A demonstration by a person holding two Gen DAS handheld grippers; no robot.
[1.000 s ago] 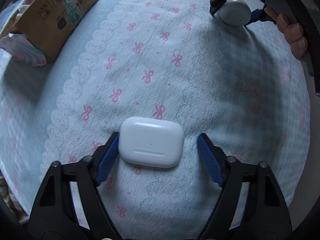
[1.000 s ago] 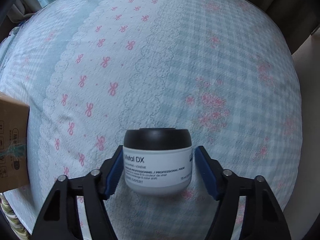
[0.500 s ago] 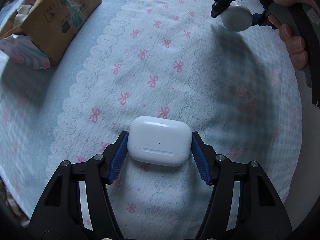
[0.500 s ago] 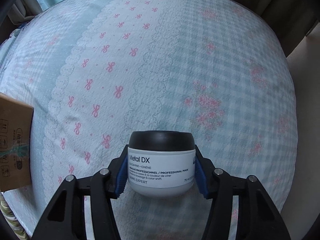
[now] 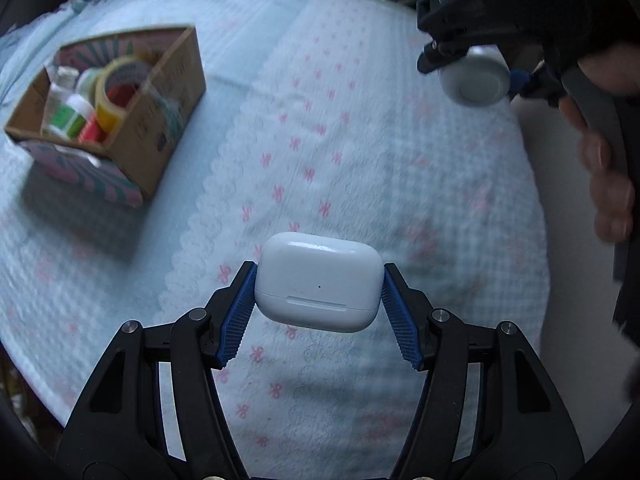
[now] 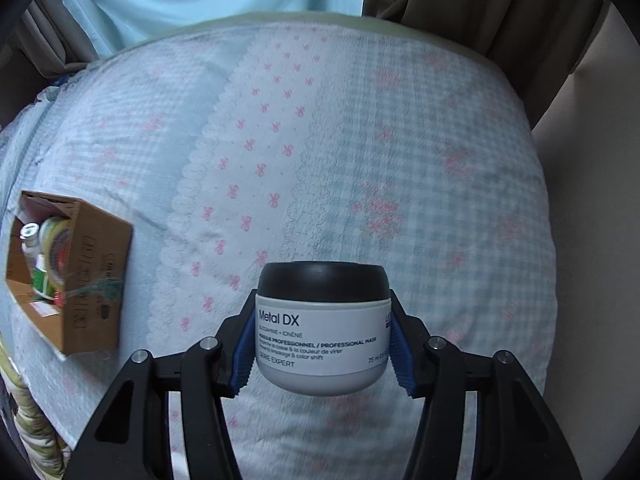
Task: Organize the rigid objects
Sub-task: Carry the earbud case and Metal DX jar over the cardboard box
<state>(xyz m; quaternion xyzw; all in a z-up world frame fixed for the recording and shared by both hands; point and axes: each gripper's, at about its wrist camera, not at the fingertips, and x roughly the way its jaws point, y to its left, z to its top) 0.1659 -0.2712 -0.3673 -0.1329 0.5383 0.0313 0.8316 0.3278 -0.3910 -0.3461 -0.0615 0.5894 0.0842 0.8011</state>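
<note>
My left gripper (image 5: 319,286) is shut on a white earbud case (image 5: 318,280) and holds it lifted above the bedspread. My right gripper (image 6: 322,334) is shut on a grey jar with a black lid (image 6: 323,326), also lifted; the jar and that gripper show from below at the top right of the left wrist view (image 5: 474,76). An open cardboard box (image 5: 160,120) stands on the bed to the left, holding tape rolls and small bottles; it also shows in the right wrist view (image 6: 92,280) at the left edge.
The bed is covered by a light blue bedspread (image 6: 360,140) with pink bows and a lace band. Curtains (image 6: 460,0) hang behind the bed. The floor lies past the bed's right edge. A hand (image 5: 608,184) holds the right gripper's handle.
Both grippers closed on their objects and lifted them off the bed. The views rose and pulled back, bringing the box's open top into sight.
</note>
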